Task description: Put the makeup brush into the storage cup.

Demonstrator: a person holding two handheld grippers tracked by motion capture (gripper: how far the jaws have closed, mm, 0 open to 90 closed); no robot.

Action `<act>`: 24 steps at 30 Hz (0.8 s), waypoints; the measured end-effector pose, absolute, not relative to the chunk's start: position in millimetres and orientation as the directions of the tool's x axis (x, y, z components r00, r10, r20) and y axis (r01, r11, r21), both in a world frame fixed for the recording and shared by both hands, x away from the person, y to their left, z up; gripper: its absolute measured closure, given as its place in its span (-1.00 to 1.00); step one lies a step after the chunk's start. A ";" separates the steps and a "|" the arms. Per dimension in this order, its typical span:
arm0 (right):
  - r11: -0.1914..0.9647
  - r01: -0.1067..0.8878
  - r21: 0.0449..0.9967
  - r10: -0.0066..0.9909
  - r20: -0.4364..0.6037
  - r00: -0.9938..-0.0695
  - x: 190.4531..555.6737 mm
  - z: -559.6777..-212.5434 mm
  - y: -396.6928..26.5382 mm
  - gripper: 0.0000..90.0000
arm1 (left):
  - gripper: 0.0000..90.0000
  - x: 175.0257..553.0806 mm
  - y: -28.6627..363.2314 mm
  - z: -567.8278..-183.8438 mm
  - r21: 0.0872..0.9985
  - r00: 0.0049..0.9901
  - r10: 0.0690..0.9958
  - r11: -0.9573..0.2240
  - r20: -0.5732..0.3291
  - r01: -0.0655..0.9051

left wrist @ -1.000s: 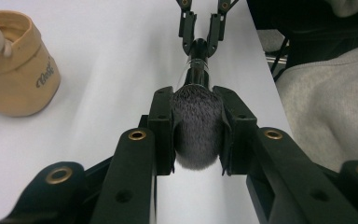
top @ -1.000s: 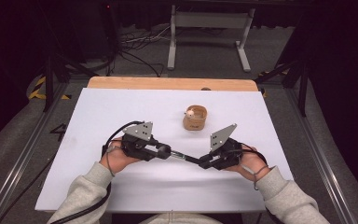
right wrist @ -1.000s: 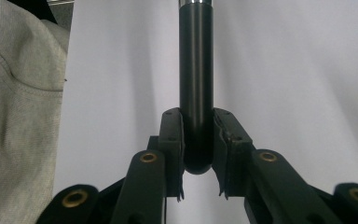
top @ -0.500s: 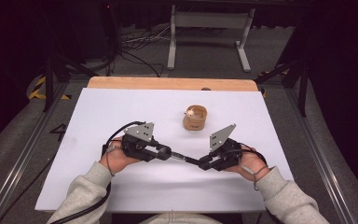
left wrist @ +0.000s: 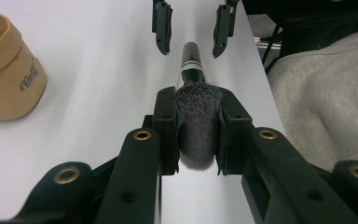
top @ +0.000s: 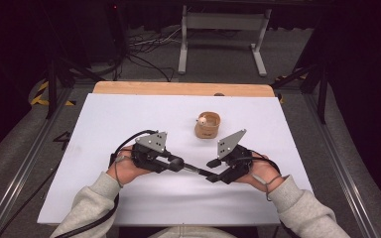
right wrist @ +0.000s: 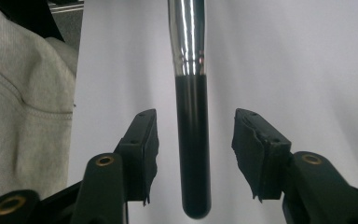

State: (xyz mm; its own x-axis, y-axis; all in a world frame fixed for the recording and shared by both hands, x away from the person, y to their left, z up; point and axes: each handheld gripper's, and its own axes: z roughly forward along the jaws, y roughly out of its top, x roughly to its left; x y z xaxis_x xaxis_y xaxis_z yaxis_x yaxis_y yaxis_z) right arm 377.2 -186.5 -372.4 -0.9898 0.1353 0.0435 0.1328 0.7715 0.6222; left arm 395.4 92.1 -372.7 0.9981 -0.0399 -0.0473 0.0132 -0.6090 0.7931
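You're gripping the brush (left wrist: 196, 122) by its bristle head w/ the left gripper (left wrist: 198, 135), jaws pressed in on the hairs from both sides, while the handle is sticking out level toward the right gripper (right wrist: 193, 154). That one has just been opening: its jaws are standing apart w/ the black handle end running btwn them, pads clear on both sides, so it's a handover and the left is now carrying the brush alone above the white table (top: 129, 114). The brush is sitting btwn your two hands near the table's front, and the tan cup (top: 208, 125) (looks like the likely drop spot, though that's a guess) is standing well apart behind. To do this well, you're keeping the left steady and level so the soft head isn't slipping or crushing further; bristles are a poor hold, so no quick swings. You're backing the right straight off along the handle axis, not sideways, so a pad isn't knocking the tip.
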 end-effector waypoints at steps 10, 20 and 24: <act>0.783 0.117 0.611 0.116 0.041 -0.992 379.0 -366.0 -164.7 0.14 | 0.64 395.1 86.1 -373.2 0.775 0.999 -0.029 -0.632 -0.036 0.010; 0.796 0.110 0.596 0.105 0.044 -0.994 381.4 -365.8 -152.2 0.29 | 0.64 395.8 79.1 -374.8 0.756 0.999 -0.024 -0.654 -0.037 0.012; 0.810 0.100 0.578 0.099 0.034 -0.995 382.3 -366.3 -147.9 0.36 | 0.64 396.2 76.7 -375.1 0.752 0.999 -0.026 -0.659 -0.040 0.014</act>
State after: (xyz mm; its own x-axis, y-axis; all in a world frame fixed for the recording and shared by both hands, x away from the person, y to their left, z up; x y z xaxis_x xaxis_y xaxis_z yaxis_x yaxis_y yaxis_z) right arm 382.3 -147.9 -366.3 -0.9945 0.0990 0.0340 0.1004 0.8098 0.5781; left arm 396.2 76.7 -375.1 0.9989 -0.0256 -0.0405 0.0136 -0.6592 0.7518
